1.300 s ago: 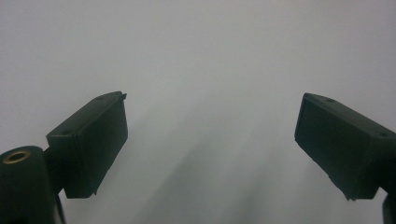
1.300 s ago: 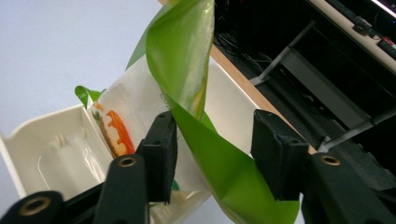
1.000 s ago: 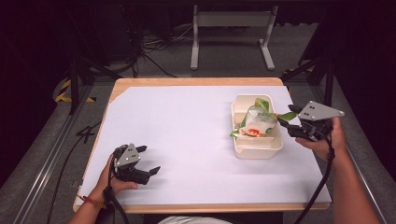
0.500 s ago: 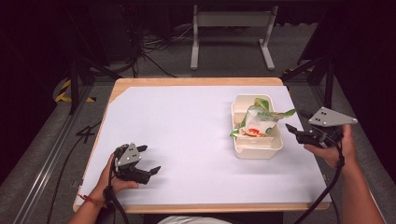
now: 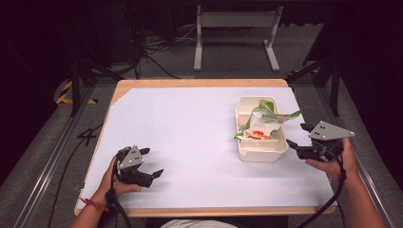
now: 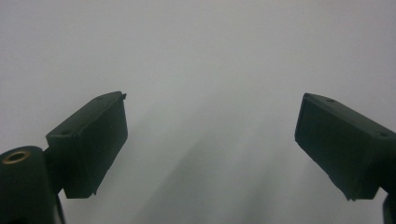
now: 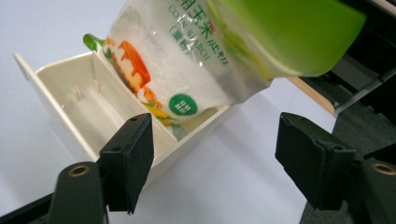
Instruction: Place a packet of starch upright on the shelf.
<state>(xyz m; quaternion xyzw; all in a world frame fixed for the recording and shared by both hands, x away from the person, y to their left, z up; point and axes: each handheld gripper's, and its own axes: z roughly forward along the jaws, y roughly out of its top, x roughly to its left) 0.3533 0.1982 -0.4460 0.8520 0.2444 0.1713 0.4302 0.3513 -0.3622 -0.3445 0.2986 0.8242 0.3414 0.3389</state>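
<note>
The starch bag (image 7: 187, 60) lies propped in the cream bin (image 5: 262, 148) at the right of the white surface (image 5: 190, 142), its green top overhanging the rim; it looks light, soft and slippery, so the flat sealed green edge seems the best hold. Its print reads "CORN STARCH" beside Chinese characters. The right hand-held gripper (image 5: 298, 137) waits released just beside the bin, and the left hand-held gripper (image 5: 151, 163) rests spread and empty well apart.

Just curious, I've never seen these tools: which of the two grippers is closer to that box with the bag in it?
The right gripper, open beside the cream box that holds the bag. The left gripper rests far across the table.
</note>
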